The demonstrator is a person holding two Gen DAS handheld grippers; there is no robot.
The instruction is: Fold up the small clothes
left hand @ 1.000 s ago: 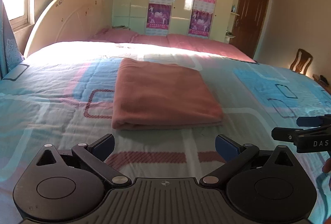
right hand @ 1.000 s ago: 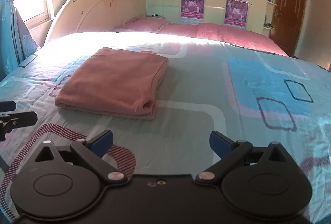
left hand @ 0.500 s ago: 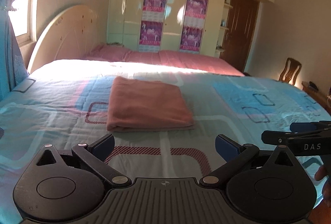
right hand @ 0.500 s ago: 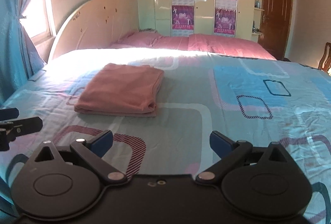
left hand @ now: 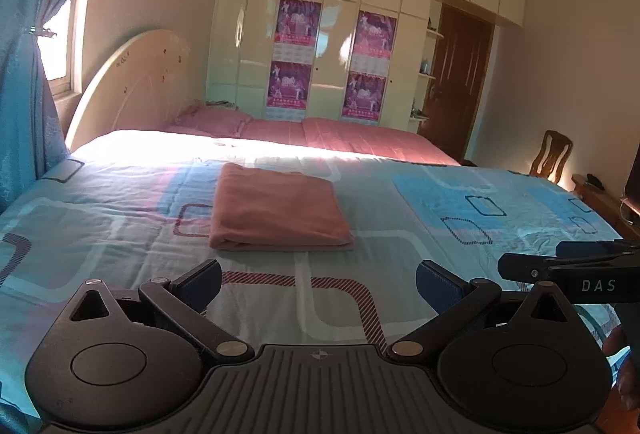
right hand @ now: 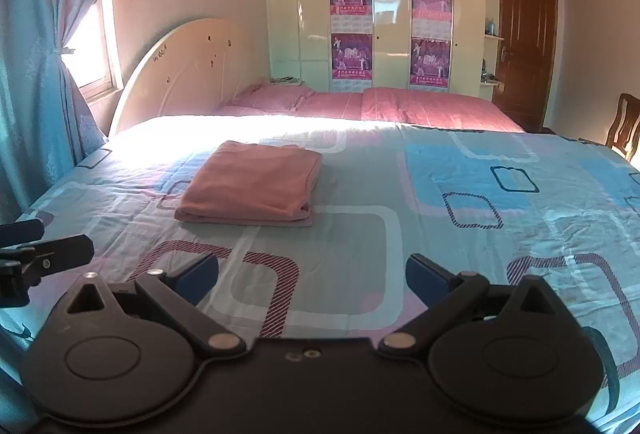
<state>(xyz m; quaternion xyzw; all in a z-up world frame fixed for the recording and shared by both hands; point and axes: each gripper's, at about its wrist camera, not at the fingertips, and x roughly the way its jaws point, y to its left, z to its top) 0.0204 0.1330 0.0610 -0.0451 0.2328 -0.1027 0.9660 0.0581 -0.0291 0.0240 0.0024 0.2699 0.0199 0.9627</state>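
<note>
Pink cloth folded into neat rectangle, lying flat on bed, left of middle, folded edge toward cameras. Bedsheet blue-grey with rounded square pattern. Left gripper well short of cloth, fingers spread wide, holding nothing. Right gripper likewise back from cloth, fingers wide apart, nothing between. Pink pillows at far side, cream headboard, wardrobe with purple posters behind.
</note>
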